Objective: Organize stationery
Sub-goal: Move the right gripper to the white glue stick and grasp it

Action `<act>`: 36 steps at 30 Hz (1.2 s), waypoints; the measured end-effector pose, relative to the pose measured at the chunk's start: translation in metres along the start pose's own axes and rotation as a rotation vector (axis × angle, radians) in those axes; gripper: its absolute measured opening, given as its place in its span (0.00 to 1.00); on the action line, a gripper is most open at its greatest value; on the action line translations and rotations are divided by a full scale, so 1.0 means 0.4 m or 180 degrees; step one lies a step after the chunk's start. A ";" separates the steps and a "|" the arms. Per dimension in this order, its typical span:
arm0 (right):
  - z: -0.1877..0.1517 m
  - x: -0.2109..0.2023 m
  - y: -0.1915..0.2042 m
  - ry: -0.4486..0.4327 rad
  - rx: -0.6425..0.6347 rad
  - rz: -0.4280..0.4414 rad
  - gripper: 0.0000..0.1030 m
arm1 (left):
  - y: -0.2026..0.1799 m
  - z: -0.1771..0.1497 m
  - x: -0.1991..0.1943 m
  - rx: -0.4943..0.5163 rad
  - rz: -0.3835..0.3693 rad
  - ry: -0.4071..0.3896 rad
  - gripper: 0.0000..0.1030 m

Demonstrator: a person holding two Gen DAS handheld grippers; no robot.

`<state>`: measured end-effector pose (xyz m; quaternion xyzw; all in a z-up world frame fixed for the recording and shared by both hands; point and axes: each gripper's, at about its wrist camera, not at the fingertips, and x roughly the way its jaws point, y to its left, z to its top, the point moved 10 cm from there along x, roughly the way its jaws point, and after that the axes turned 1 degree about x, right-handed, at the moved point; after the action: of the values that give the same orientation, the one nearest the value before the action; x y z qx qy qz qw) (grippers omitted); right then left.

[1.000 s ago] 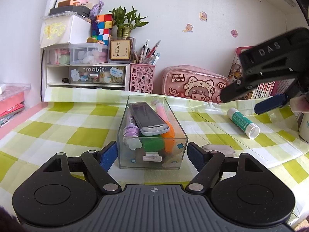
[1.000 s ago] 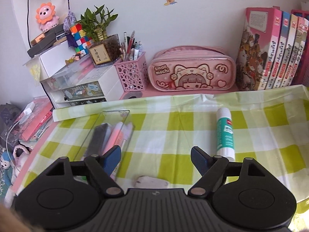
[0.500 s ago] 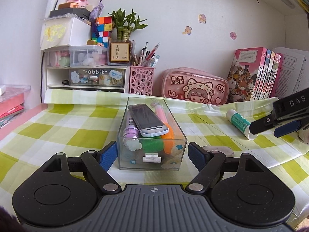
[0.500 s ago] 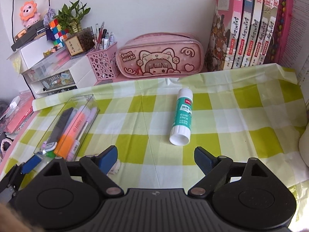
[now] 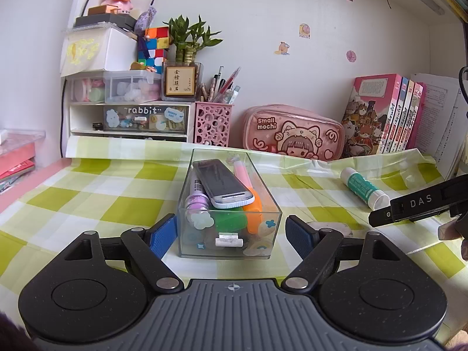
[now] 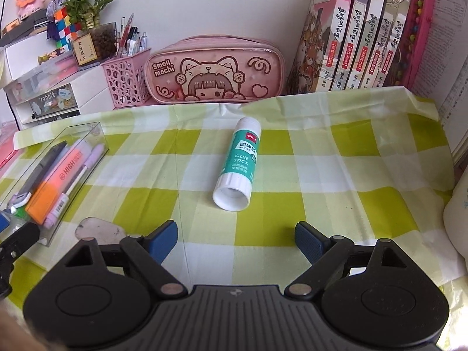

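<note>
While your left gripper (image 5: 231, 235), jaws just eased apart, brackets the clear box (image 5: 229, 204) without pressing it, bring the wide-open right gripper (image 6: 236, 238) forward over the glue stick (image 6: 238, 165) lying just beyond it, then close.

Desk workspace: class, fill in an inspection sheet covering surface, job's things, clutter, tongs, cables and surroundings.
Surface: checked green cloth, creased at the back.
Job's things: glue stick lying loose; clear box holding pens and highlighters.
Clutter: flat pale object beside the box.
Tongs: left tongs just opening, flanking the box, pads apart from it; right tongs open, empty, short of the glue stick.
Cables: one down the left wall.
Surroundings: pencil case, books, pen cup, drawers.
</note>
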<state>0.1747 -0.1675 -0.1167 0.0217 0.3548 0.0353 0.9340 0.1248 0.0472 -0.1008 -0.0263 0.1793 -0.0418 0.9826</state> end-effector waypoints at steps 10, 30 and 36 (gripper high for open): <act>0.057 0.035 -0.039 -0.0209 0.0443 -0.0057 0.53 | -0.003 0.000 -0.001 0.0009 -0.0002 -0.0014 0.77; -0.011 -0.034 0.046 0.0539 0.0165 0.0377 0.32 | -0.005 0.001 -0.002 0.0007 -0.0006 -0.0029 0.77; -0.010 -0.043 0.066 0.0675 0.0002 0.0582 0.37 | -0.005 0.001 -0.002 0.0008 -0.0004 -0.0031 0.77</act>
<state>0.1579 -0.1424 -0.1063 0.0504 0.4481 0.1223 0.8842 0.1239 0.0453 -0.0998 -0.0253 0.1744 -0.0425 0.9834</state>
